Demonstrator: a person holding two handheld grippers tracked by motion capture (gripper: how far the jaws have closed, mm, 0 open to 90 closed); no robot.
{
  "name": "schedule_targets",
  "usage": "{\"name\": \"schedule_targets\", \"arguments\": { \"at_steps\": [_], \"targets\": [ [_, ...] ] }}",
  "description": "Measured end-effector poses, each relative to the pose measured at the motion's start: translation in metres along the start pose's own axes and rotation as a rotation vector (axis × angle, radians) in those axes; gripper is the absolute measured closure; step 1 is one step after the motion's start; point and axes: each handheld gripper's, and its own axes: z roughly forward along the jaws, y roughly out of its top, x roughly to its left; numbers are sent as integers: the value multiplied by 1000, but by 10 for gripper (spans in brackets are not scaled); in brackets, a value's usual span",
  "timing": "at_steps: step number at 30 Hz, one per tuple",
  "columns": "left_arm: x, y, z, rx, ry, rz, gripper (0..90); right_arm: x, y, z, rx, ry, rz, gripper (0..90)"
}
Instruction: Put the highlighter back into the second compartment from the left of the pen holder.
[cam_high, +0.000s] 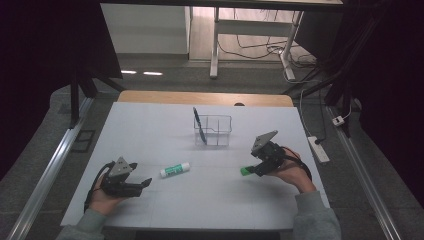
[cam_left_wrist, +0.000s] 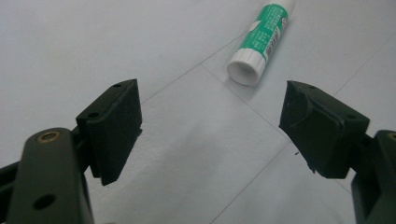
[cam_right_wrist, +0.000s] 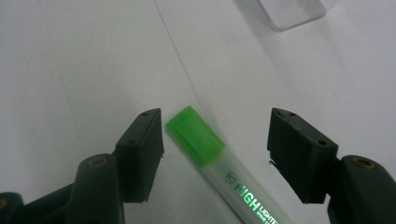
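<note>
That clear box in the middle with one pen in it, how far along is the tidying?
Done: one blue pen stands in the clear box. In hand: the right gripper has open jaws either side of the green highlighter, not gripping. Left: the glue stick lies on the table, ahead of the open left gripper.

Green highlighter: translucent barrel, bright green cap, lying flat on the white surface, front right. Glue stick: white, green label, lying flat, front centre-left, well apart from highlighter.
</note>
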Motion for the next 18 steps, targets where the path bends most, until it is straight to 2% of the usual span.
{"name": "schedule_targets", "arguments": {
  "at_steps": [11,18],
  "targets": [
    [0,0,0,1,-1,2,205,0,5,15,66,36,-71,304],
    [-1,-1,0,6,-3,5,205,-1,2,26,111,64,-77,290]
  ]
}}
